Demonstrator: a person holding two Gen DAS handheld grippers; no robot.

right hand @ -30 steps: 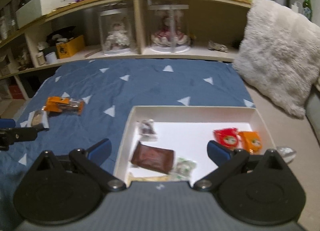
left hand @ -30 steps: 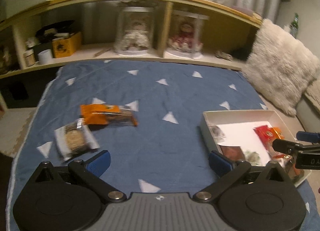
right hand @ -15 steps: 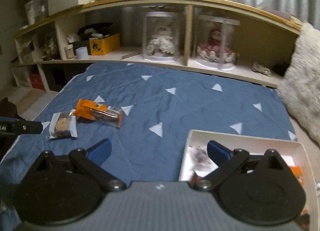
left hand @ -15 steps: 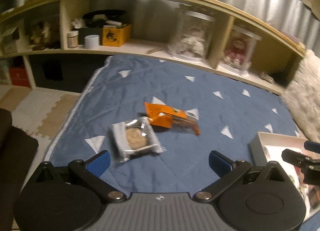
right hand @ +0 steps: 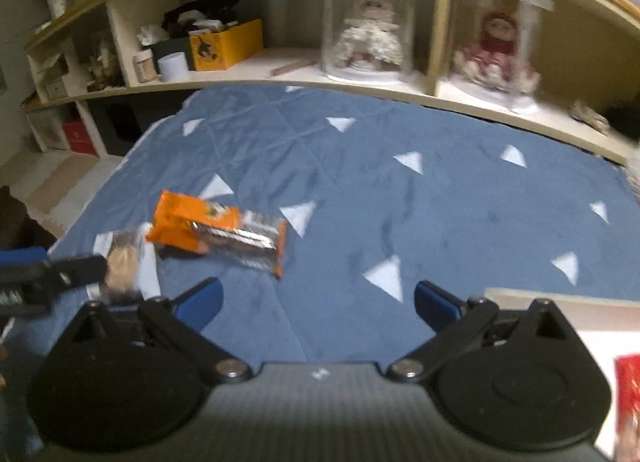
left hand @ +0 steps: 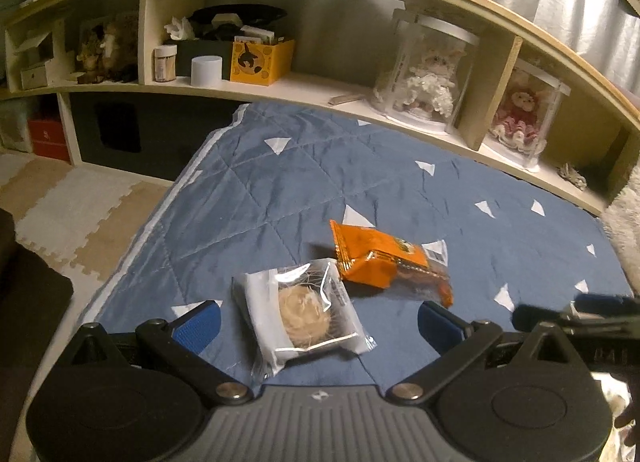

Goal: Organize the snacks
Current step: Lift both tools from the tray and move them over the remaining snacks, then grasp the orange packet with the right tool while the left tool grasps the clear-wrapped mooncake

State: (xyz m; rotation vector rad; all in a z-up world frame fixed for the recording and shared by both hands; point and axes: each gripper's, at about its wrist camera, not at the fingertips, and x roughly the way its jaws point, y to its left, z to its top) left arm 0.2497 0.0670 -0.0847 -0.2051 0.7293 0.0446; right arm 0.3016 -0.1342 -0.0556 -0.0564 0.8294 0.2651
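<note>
two snack packs on the blue quilt: one clear-wrapped round cookie pack, one orange wrapper pack just beyond and to its right, corners overlapping or touching. two display jars on the far shelf, each with one doll: a white-dressed doll and a red-dressed doll. one yellow box, one white cup and one small lidded jar farther left on the same shelf.

left gripper spread wide, blue pads on either side of the cookie pack, not yet pressed on it. right gripper also spread wide, nothing between its pads, over bare quilt right of the orange pack.

only in the left wrist view: foam floor mat at left, and the cookie pack sharp and whole. only in the right wrist view: white tray at near right with a red packet inside, and the left tool's fingertip beside the blurred cookie pack. right wrist view smeared overall.
</note>
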